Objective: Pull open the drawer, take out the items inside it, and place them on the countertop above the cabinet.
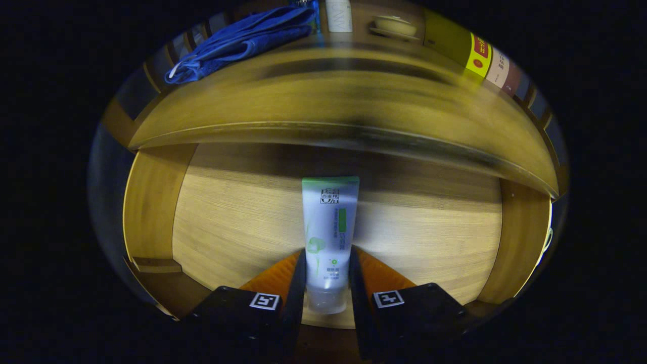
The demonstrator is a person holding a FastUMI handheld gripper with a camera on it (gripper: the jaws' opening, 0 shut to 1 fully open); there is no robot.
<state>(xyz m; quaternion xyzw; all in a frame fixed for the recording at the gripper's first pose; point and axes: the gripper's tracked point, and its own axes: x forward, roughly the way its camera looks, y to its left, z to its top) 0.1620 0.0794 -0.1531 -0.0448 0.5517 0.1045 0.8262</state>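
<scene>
Between my tongs (327,253) sits a tube (329,237), and both fingers (298,283) press against its sides, so I have it clamped near its cap end. That tube is white with a green band at its far, flat end, and it points straight ahead from the fingers, over the wooden floor of the open drawer (242,222). Whether it rests on that floor or hangs just above it, I cannot tell. Drawer walls rise at either side of me. Beyond the tube's far end the tabletop (323,106) curves across, blurred. On it, at my left, lies a folded blue cloth (242,40). Further along it stand a white container (338,15), a small pale dish (395,25) and, at my right, a yellow box (467,53).
</scene>
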